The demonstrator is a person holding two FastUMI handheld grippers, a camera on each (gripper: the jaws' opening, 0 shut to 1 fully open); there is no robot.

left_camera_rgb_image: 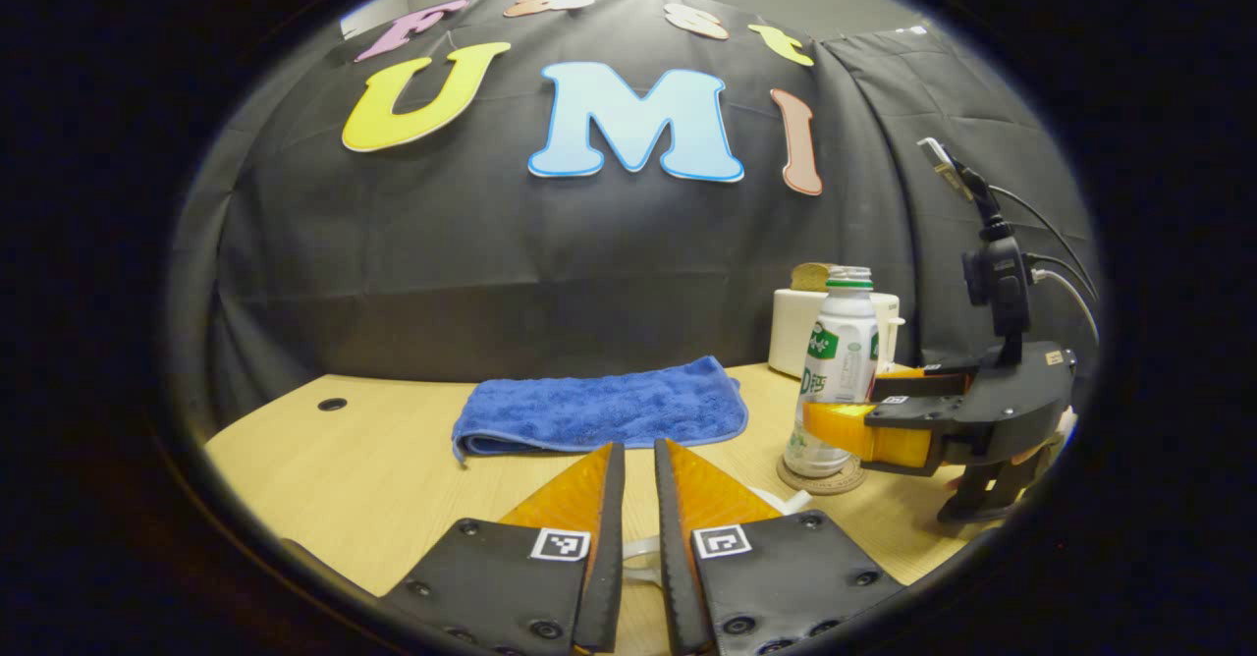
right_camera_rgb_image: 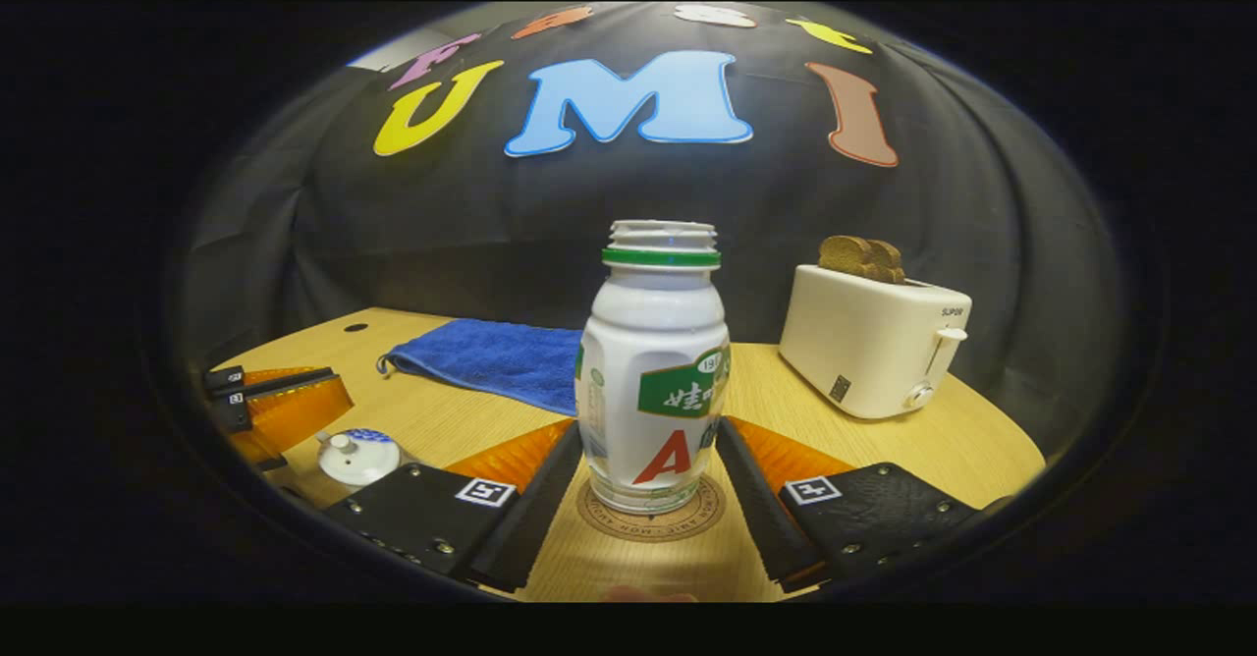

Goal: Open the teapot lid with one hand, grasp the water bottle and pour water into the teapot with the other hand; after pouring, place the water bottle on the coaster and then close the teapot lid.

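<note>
Pale wooden tabletop (right_camera_rgb_image: 913,440) carries all. White plastic water bottle (right_camera_rgb_image: 653,381) upright on round cork coaster (right_camera_rgb_image: 650,517), flanked by right claw (right_camera_rgb_image: 648,460), contact unclear. White ceramic teapot lid (right_camera_rgb_image: 358,455) beside nearly closed left claw (left_camera_rgb_image: 639,460). Release cleanly, retreat straight.

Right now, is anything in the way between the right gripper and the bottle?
Nothing visible. The water bottle stands on the coaster, right between the right gripper's open fingers. The toaster and blue towel sit farther back.
</note>
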